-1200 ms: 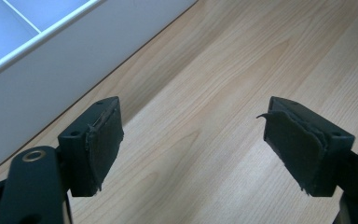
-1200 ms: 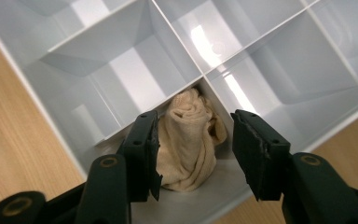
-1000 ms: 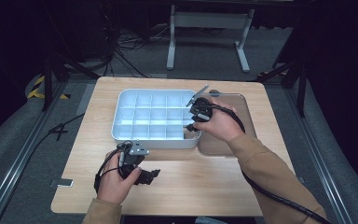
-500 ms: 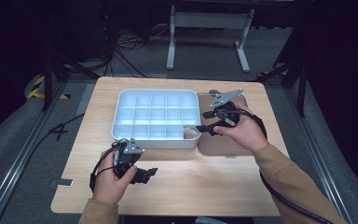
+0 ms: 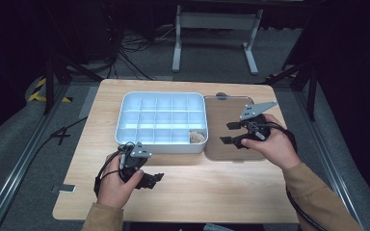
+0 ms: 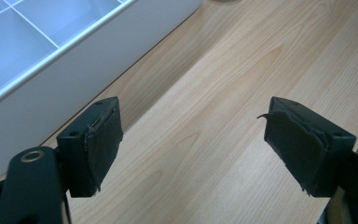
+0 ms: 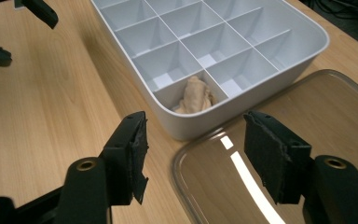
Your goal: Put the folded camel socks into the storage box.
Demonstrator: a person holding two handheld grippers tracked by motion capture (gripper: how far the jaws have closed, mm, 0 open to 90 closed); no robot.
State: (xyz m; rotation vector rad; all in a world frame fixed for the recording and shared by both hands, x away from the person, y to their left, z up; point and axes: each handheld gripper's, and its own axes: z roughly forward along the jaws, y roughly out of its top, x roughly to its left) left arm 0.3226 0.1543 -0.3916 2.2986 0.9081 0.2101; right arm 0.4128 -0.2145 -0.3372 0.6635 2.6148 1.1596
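Right hand-held gripper (image 5: 228,133), seen from the high view, hovers released over the clear lid (image 5: 231,130) lying just beside the white compartment tray (image 5: 161,144); its jaws have just been opening with nothing between them. A tan lump (image 5: 197,137) sits in the tray's near right corner cell. Left hand-held gripper (image 5: 155,178) rests on the worktop (image 5: 212,187) in front of the tray. In the left gripper view its pads (image 6: 103,140) gape over bare wood. In the right gripper view the lump (image 7: 195,95) lies placed, so the drop seems done; next likely comes grasping the lid's edge (image 7: 186,154).
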